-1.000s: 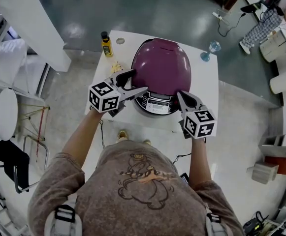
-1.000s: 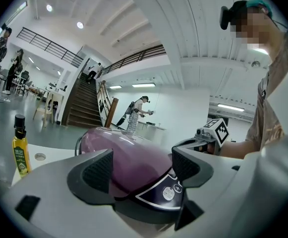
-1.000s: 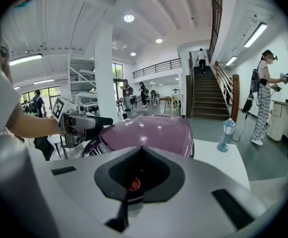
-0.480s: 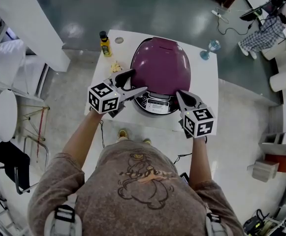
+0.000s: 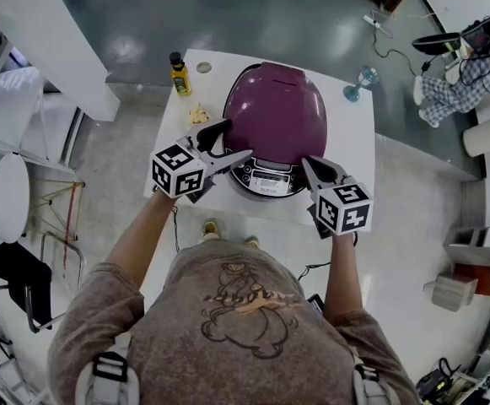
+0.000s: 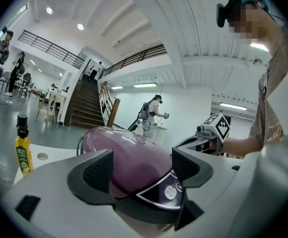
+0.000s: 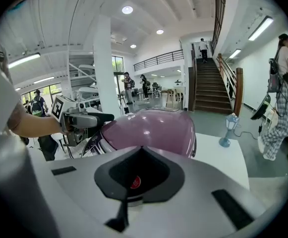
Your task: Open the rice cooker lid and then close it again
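I flanked the closed cooker (image 5: 278, 112). My left gripper (image 5: 234, 139) gaped empty beside its front, likely to steady it; my right gripper (image 5: 309, 164), pinched shut on nothing, seemed poised to press the latch.

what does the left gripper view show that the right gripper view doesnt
Only the left gripper view: the yellow bottle standing on the white table, and the left gripper with its jaws apart.

Only the right gripper view: a small blue stemmed object on the table, and the right gripper with its jaws together.

Both: the purple rice cooker with its lid down, and the opposite gripper reaching in beside it.
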### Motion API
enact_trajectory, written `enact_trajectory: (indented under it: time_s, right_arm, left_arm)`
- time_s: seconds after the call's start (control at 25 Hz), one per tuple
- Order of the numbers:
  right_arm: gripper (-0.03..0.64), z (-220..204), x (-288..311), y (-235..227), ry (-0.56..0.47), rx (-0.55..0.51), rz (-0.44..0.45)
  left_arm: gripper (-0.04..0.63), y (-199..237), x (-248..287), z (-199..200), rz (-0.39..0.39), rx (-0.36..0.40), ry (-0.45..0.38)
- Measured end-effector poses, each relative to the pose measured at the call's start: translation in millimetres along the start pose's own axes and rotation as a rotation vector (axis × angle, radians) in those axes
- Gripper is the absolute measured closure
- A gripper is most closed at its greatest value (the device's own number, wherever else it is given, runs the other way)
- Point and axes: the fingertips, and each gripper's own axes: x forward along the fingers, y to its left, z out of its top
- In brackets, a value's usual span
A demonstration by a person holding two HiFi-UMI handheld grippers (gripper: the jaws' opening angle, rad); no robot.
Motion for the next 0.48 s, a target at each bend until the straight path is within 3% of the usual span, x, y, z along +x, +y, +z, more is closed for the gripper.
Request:
enact_trajectory:
  time_s: [0.48]
  right_arm:
    - [0.615,-0.4,3.1,1.1,0.022,-0.042,-0.024]
  left_arm:
    - [0.227,3.7,0.8,1.1,0.032,-0.018,-0.025]
